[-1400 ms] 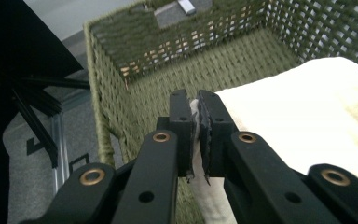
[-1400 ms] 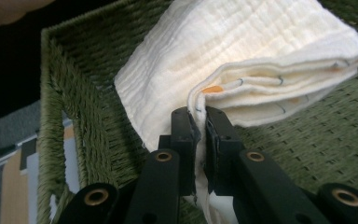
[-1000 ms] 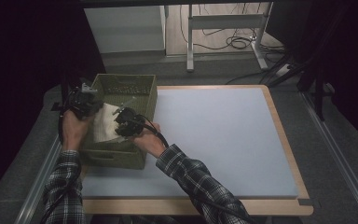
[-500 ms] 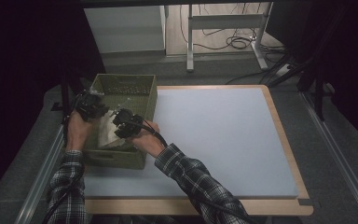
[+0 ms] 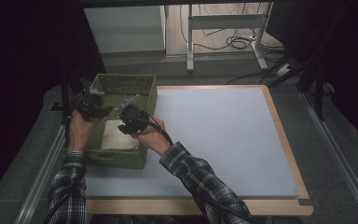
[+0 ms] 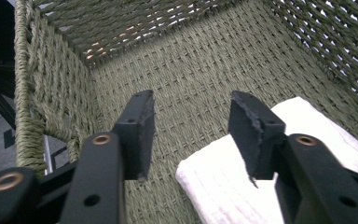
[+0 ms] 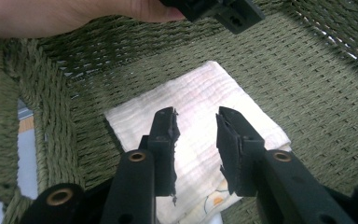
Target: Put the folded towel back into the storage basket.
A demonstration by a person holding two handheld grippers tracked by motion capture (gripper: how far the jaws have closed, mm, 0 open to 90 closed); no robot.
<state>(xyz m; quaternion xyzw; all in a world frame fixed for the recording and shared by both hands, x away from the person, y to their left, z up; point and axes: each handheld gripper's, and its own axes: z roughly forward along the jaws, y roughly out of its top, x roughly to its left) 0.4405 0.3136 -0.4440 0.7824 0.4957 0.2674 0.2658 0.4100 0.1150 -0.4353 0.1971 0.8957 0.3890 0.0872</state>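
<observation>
So nearest the camera you've got the person's plaid sleeves coming in from the bottom of the high view, both hands reaching into the green woven basket (image 5: 121, 161) that sits at the left end of the bench (image 5: 214, 135), partly hanging over its left edge.

The folded white cloth (image 5: 119, 140) is lying flat on the basket floor, in the near half of the basket. It's a rectangle, and from above its long axis runs near to far, roughly in line with the basket's long side walls. In the right gripper view it sits diagonally, one corner pointing away toward the far wall, with a bit of coloured print at the near edge.

The right claw (image 7: 196, 140) hovers just over the cloth with its jaws apart. They've just been opening, nothing pinched between them, and the cloth shows below through the gap. In the high view that claw (image 5: 129, 120) is above the far end of the cloth.

The left claw (image 6: 191, 135) is open too, jaws also just been spreading, wider than the right. Nothing between them, just bare basket weave behind, with the cloth's corner (image 6: 223, 186) under the right-hand jaw. From above it (image 5: 93, 105) sits farther back, by the basket's left wall.
</observation>
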